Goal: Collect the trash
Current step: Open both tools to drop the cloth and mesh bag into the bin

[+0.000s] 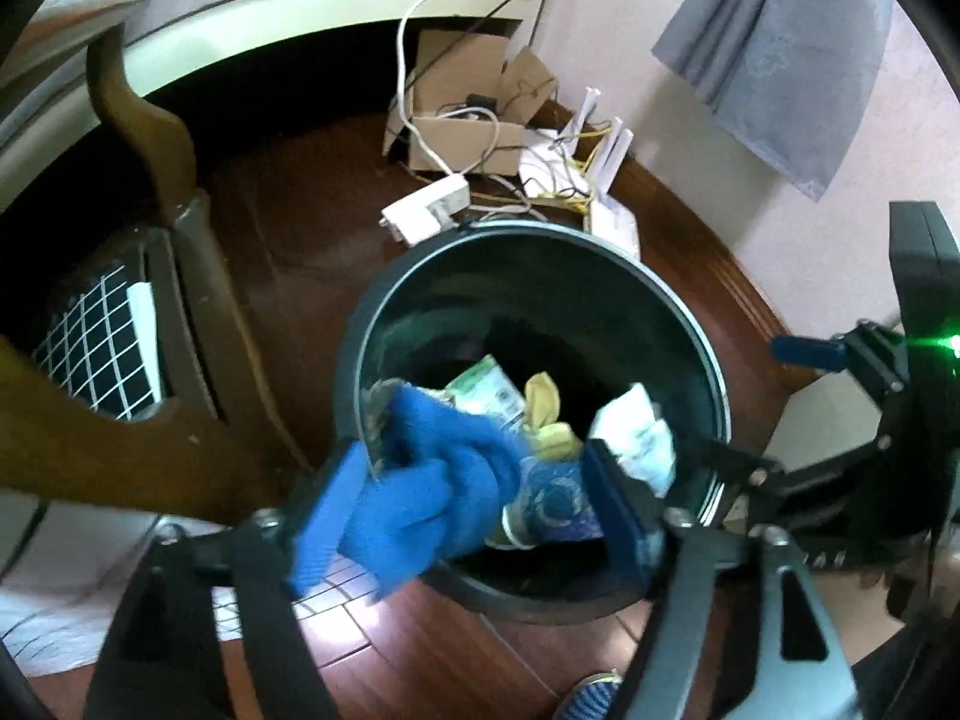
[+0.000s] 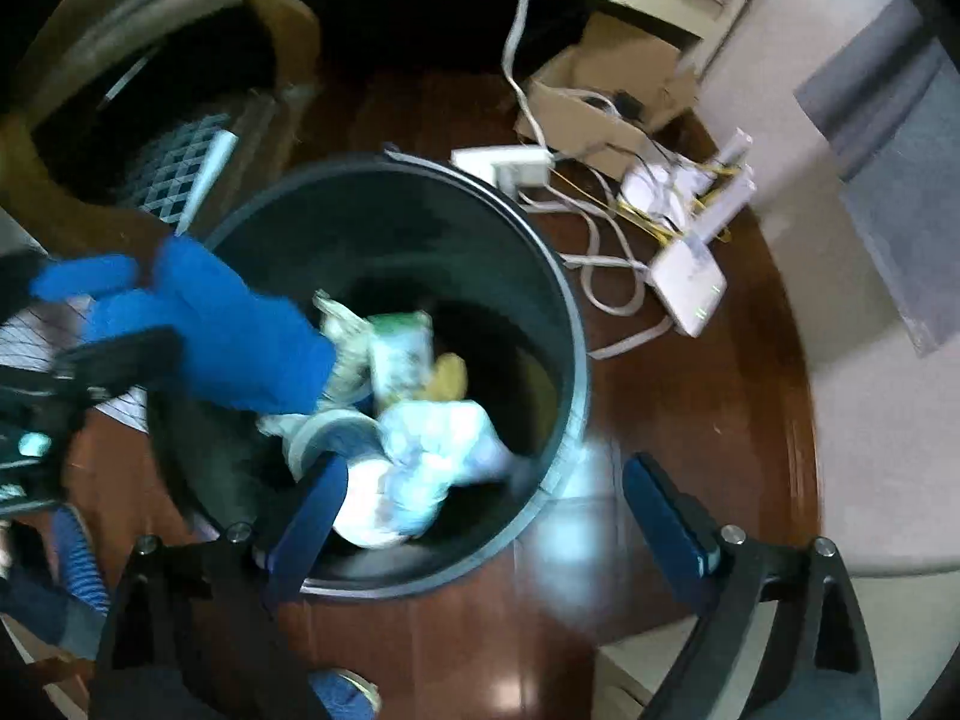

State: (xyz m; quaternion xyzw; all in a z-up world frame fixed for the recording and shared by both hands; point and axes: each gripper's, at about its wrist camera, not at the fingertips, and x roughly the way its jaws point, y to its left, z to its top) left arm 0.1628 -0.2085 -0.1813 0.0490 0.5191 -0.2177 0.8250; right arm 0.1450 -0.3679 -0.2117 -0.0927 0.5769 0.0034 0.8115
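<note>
A black round bin [image 1: 420, 300] stands on the wooden floor, holding a green-and-white packet [image 1: 489, 390], a yellow scrap [image 1: 543, 408] and white crumpled wrapping [image 1: 636, 432]. My left gripper [image 1: 474, 510] hangs over the bin's near rim with its jaws wide. A blurred blue cloth [image 1: 420, 480] lies against its left pad only, over the bin's mouth. In the right wrist view my right gripper [image 2: 489, 516] is open above the bin [image 2: 480, 228]. The white crumpled wrapping [image 2: 420, 468] sits loose in the bin beside its left finger. The blue cloth [image 2: 210, 324] shows at the left there.
Beyond the bin lie a cardboard box [image 1: 462, 114], a white power strip [image 1: 426, 210], a router [image 2: 690, 282] and tangled cables. A wooden chair leg [image 1: 180, 276] and a grid-patterned mat [image 1: 102, 354] stand to the left. A grey curtain [image 1: 780, 54] hangs at the right wall.
</note>
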